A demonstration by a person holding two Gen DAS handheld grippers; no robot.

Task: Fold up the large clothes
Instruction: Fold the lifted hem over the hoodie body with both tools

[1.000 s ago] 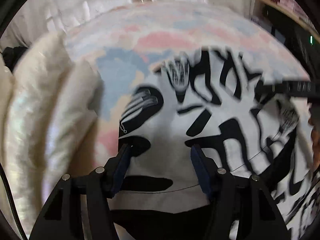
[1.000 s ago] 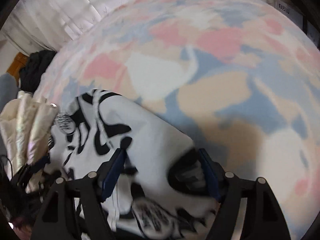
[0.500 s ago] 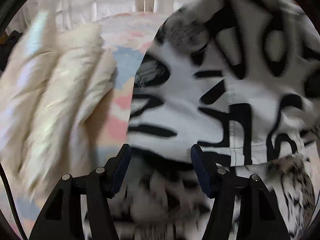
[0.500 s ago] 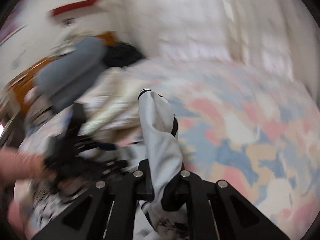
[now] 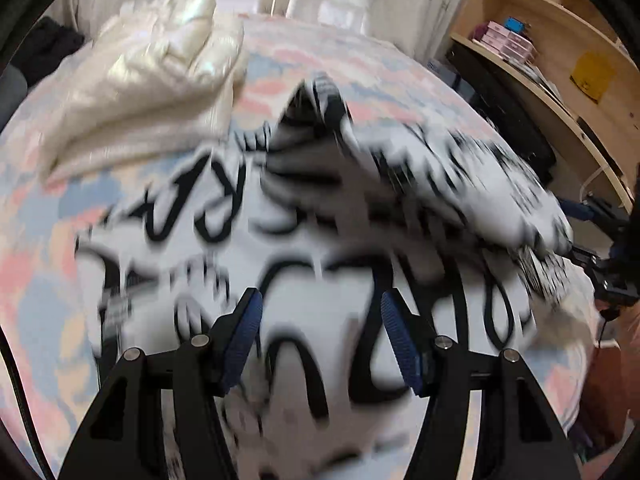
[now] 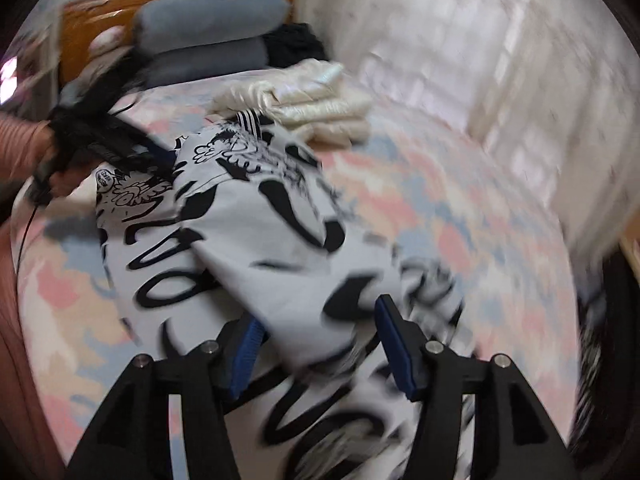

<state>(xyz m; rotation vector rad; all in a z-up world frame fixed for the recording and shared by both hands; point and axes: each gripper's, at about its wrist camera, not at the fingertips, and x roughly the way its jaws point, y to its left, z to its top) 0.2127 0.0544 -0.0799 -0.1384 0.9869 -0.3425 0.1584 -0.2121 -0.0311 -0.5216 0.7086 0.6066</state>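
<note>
A large white garment with black graffiti print (image 5: 248, 248) lies on the bed, one part folded over the rest; it also shows in the right wrist view (image 6: 280, 248). My left gripper (image 5: 320, 332) is open above the garment, holding nothing. My right gripper (image 6: 316, 340) is open, its blue pads on either side of the folded flap. The right gripper shows at the right edge of the left wrist view (image 5: 592, 236), and the left gripper at the left of the right wrist view (image 6: 120, 148). Both views are motion-blurred.
A cream puffy jacket (image 5: 148, 80) lies folded at the far side of the pastel patchwork bedspread (image 5: 36, 248), also in the right wrist view (image 6: 312, 104). Grey pillows (image 6: 208, 40) stand at the headboard. A wooden shelf (image 5: 552, 64) and curtains (image 6: 480, 60) border the bed.
My right gripper was shut on a raised part of the garment; it has laid it over the rest and opened. My left gripper stayed open and drew back over the garment.
</note>
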